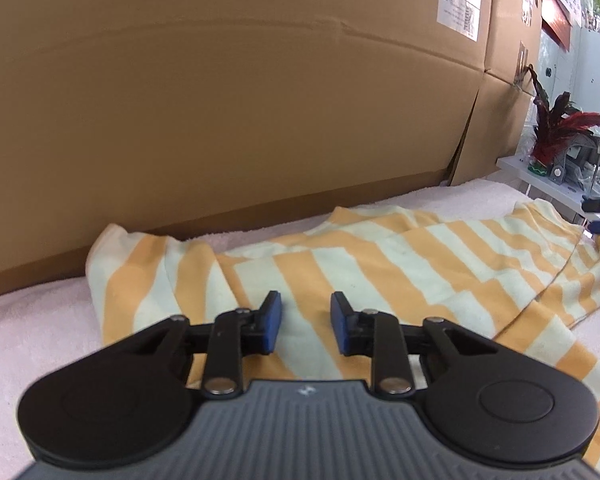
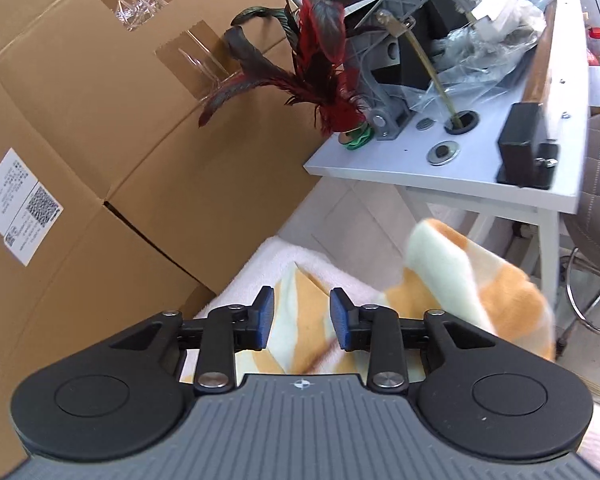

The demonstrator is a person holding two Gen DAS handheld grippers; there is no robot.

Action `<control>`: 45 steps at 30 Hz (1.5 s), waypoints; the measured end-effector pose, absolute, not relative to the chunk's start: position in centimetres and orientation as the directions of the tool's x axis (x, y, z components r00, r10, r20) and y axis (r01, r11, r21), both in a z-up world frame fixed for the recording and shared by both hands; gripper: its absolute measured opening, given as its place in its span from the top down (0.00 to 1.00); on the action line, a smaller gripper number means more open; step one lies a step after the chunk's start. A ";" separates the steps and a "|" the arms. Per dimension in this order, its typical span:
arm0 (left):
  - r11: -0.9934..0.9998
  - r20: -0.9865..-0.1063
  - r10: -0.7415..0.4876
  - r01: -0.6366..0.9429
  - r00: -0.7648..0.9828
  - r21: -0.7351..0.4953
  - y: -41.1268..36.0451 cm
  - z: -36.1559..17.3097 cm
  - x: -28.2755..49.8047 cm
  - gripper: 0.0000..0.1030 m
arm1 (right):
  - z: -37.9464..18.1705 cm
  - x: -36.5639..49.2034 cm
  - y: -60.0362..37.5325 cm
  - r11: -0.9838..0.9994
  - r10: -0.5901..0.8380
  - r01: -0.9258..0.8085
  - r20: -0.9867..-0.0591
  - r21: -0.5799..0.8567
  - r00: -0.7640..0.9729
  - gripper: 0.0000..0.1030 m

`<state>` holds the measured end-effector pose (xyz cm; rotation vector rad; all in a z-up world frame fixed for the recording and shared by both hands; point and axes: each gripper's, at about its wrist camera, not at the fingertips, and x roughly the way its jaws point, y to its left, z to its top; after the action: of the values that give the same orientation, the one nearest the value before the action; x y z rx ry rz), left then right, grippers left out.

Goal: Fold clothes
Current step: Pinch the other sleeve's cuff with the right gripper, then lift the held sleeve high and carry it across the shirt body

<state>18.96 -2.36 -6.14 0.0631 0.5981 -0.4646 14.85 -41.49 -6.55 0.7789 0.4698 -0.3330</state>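
Lying across a white towel-covered surface (image 1: 28,332), the yellow-and-cream striped garment (image 1: 380,264) reached toward the far edge, beside big cardboard boxes (image 1: 220,100). Left gripper (image 1: 306,326) hovered over its near part, jaws narrowly apart, nothing pinched between them. Right gripper (image 2: 302,326) pointed at the surface's far corner, jaws likewise narrowly apart over cloth; a blurred fold of the garment rose to its right. White side table (image 2: 420,178) stood beyond.
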 end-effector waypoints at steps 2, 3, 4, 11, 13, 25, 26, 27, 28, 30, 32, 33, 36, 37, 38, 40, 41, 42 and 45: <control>0.886 -0.555 -0.430 0.450 0.713 -0.108 -1.9 -6.2 19.2 0.61 | -6.5 14.9 -41.8 0.678 -0.073 0.460 -0.570 0.574 0.818 0.65; 0.882 -0.554 -0.437 0.459 0.709 -0.110 -1.9 -6.1 19.1 0.57 | -6.7 15.1 -41.9 0.680 -0.043 0.454 -0.587 0.576 0.809 0.65; 0.881 -0.554 -0.437 0.462 0.709 -0.103 -2.0 -6.1 19.0 0.57 | -6.8 15.6 -42.1 0.682 -0.026 0.452 -0.599 0.575 0.801 0.65; 0.880 -0.555 -0.435 0.464 0.709 -0.098 -2.0 -6.0 18.9 0.54 | -7.2 17.8 -42.3 0.656 -0.057 0.492 -0.612 0.573 0.789 0.65; 0.883 -0.558 -0.421 0.464 0.715 -0.072 -2.4 -6.1 18.8 0.54 | -7.3 18.3 -42.2 0.651 -0.070 0.502 -0.613 0.570 0.787 0.66; 0.875 -0.550 -0.425 0.483 0.719 -0.044 -3.0 -6.1 18.6 1.00 | -4.7 18.5 -38.0 0.785 -0.109 0.439 -0.600 0.438 0.793 0.93; 0.874 -0.549 -0.426 0.484 0.719 -0.045 -3.0 -6.0 18.6 1.00 | -4.3 18.4 -37.9 0.780 -0.086 0.411 -0.570 0.471 0.817 0.93; 0.874 -0.548 -0.429 0.484 0.718 -0.049 -3.0 -6.0 18.7 1.00 | -3.9 18.2 -37.7 0.775 -0.063 0.381 -0.538 0.504 0.840 0.93; 0.873 -0.547 -0.431 0.484 0.718 -0.053 -3.0 -6.0 18.7 1.00 | -3.3 17.9 -37.4 0.775 -0.043 0.353 -0.514 0.524 0.857 0.93; 0.874 -0.549 -0.435 0.481 0.714 -0.066 -2.8 -6.1 18.9 1.00 | -1.5 17.4 -36.5 0.770 0.021 0.280 -0.461 0.573 0.887 0.93; 0.875 -0.552 -0.438 0.478 0.710 -0.079 -2.7 -6.1 19.0 1.00 | 0.2 17.3 -35.6 0.769 0.082 0.213 -0.423 0.603 0.902 0.93; 0.875 -0.554 -0.436 0.477 0.709 -0.079 -2.7 -6.1 19.0 1.00 | 1.1 17.4 -35.2 0.769 0.105 0.186 -0.408 0.612 0.907 0.93; 0.878 -0.560 -0.429 0.474 0.708 -0.074 -2.6 -6.2 19.1 0.99 | 3.7 17.1 -33.9 0.767 0.167 0.110 -0.362 0.632 0.917 0.93; 0.878 -0.562 -0.427 0.472 0.708 -0.072 -2.6 -6.3 19.1 0.99 | 4.5 16.9 -33.4 0.773 0.173 0.093 -0.351 0.627 0.920 0.93; 0.879 -0.563 -0.423 0.472 0.710 -0.065 -2.7 -6.3 19.0 0.99 | 5.3 16.6 -33.0 0.774 0.188 0.071 -0.335 0.629 0.923 0.93; 0.881 -0.565 -0.414 0.471 0.713 -0.050 -2.9 -6.2 19.0 0.98 | 6.8 16.0 -32.2 0.765 0.229 0.022 -0.303 0.644 0.925 0.93; 0.880 -0.566 -0.415 0.472 0.713 -0.051 -2.9 -6.2 19.0 0.98 | 7.3 15.8 -31.9 0.756 0.252 -0.003 -0.287 0.654 0.924 0.93; 0.879 -0.568 -0.420 0.472 0.708 -0.062 -2.8 -6.1 19.1 0.98 | 7.9 15.5 -31.7 0.747 0.275 -0.028 -0.271 0.665 0.922 0.93; 0.869 -0.588 -0.435 0.490 0.682 -0.074 -2.4 -5.7 19.6 0.97 | 9.2 14.8 -30.9 0.700 0.355 -0.101 -0.221 0.707 0.908 0.93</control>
<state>19.60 -2.43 -5.72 0.0922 0.6351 -0.5193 14.83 -30.85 9.18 0.7561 0.3576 0.2602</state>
